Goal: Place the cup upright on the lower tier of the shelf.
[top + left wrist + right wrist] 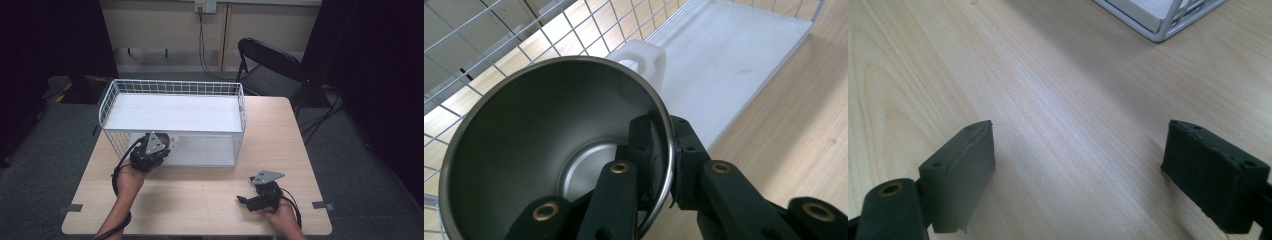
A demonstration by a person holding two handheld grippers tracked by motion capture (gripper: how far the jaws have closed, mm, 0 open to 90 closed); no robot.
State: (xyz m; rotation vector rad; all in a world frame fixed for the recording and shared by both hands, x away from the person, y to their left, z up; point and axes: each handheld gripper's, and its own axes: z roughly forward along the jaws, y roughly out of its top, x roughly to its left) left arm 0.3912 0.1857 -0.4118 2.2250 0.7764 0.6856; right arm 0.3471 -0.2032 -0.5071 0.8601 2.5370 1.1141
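The left gripper (663, 155) clamps the steel cup (549, 150) rim at the rack (734, 55) (lower centre), not yet released; the right gripper (1078, 175) waits with jaws apart.

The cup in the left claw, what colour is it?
Bare silver-grey metal cup, dark inside, clearest in the left gripper view.

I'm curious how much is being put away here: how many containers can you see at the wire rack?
2. A steel cup, clamped at its rim by the left gripper, is at the rack's lower shelf. A white plastic jug stands behind it. Others may be hidden.
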